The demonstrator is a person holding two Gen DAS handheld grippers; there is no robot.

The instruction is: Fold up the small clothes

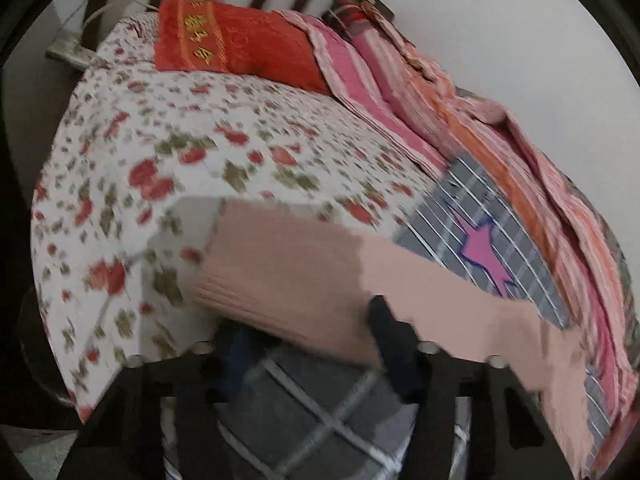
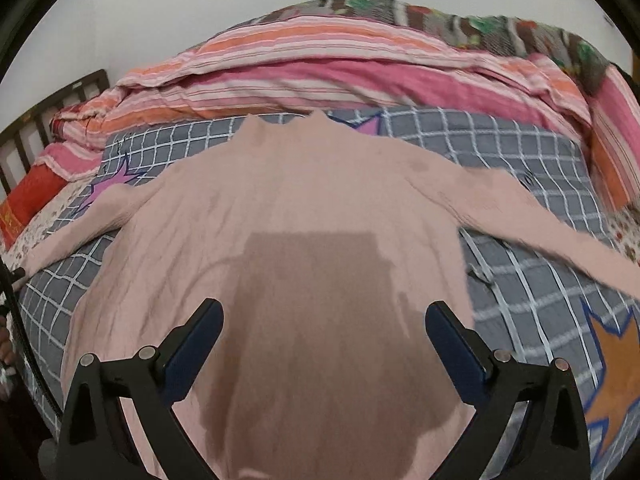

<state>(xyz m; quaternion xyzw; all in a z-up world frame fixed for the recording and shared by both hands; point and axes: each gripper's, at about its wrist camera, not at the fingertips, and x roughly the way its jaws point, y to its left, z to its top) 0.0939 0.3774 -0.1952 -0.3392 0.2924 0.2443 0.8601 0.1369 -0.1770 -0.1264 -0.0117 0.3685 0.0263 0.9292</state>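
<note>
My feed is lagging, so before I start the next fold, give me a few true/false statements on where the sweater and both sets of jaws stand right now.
1. The pink sweater lies spread on the grey checked blanket with both sleeves out to the sides. True.
2. The right gripper is clamped on the sweater's hem. False: its jaws stand wide open above the sweater's body, holding nothing.
3. The left gripper has sweater fabric at its fingers. True: a sleeve drapes across them.
4. The red pillow sits on top of the sweater. False: it lies apart, at the headboard end of the bed.
5. The sweater is already folded in half. False: it lies flat and unfolded.
</note>
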